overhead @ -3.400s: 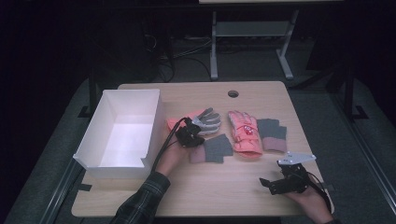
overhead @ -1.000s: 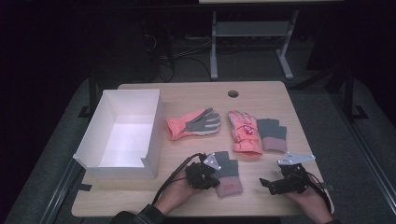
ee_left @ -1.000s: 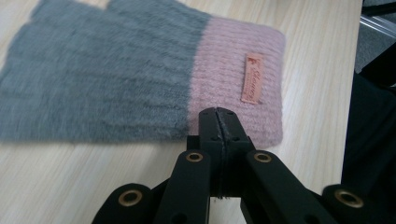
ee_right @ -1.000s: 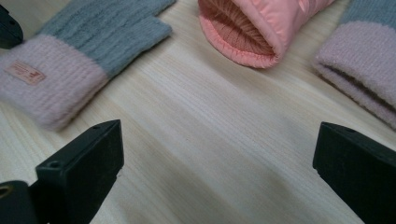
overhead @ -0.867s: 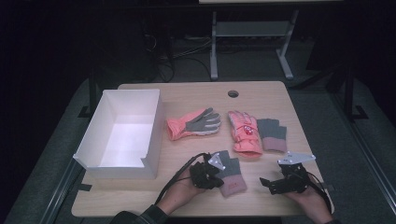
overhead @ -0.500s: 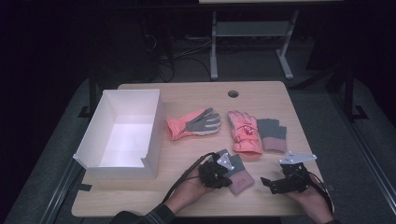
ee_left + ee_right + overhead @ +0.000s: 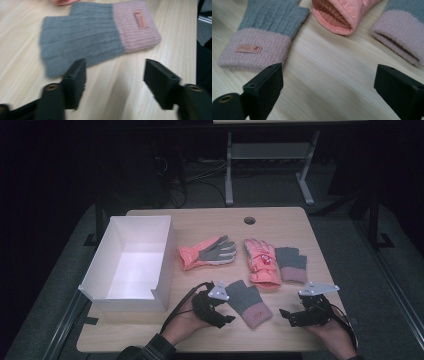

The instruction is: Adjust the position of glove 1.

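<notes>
A grey fingerless glove with a pink cuff lies flat on the table front, also seen in the left gripper view and the right gripper view. My left gripper sits just left of it; its jaws have just been opening, and they stand open with only bare table between them. My right gripper rests at the front right, its jaws just closing a little but still open over bare wood. The matching glove lies at the back right.
A white open box stands at the left. An orange glove, grey palm up, lies beside it. Another orange glove lies between the grey ones, its cuff toward me. A cable hole is near the far edge.
My left gripper carried the grey glove to the right along the table front, let it go and drew back to the left with jaws apart. The right hand stayed put.
</notes>
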